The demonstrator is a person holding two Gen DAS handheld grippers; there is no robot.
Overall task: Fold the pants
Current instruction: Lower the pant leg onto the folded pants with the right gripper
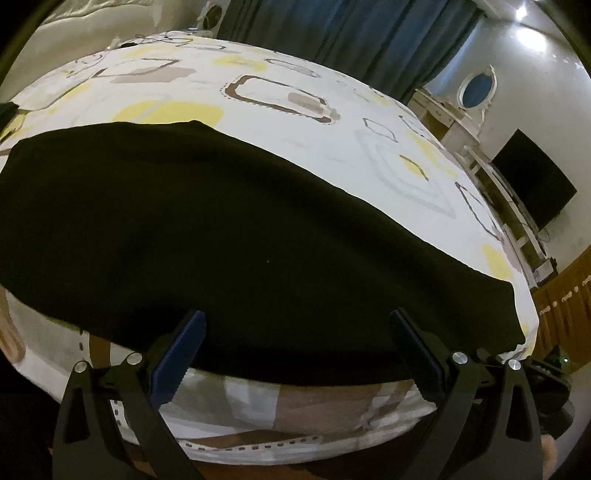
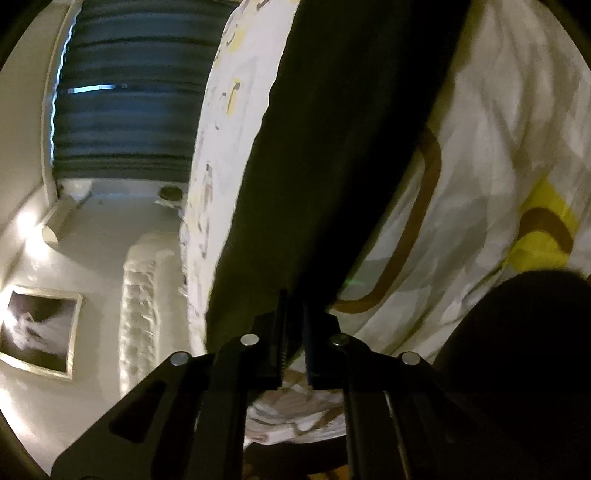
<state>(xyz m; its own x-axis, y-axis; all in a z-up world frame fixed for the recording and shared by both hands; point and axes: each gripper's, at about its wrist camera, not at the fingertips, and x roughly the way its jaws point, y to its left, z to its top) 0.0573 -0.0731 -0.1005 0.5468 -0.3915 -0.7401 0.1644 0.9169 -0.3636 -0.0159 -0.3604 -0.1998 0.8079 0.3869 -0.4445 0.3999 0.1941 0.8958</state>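
The black pants (image 1: 207,229) lie flat in a long band across the near part of the bed (image 1: 295,110), which has a white sheet with yellow and brown shapes. My left gripper (image 1: 295,321) is open, its blue-padded fingers (image 1: 177,354) spread over the pants' near edge, holding nothing. In the right wrist view the view is rolled sideways. My right gripper (image 2: 294,306) is shut on the end of the black pants (image 2: 332,147), which stretch away over the sheet (image 2: 498,129).
Blue curtains (image 1: 351,33) hang behind the bed. A white dresser with an oval mirror (image 1: 476,88) and a black TV (image 1: 532,181) stand at the right. A framed picture (image 2: 37,328) hangs on the wall, and a dark shape (image 2: 517,350) fills the lower right.
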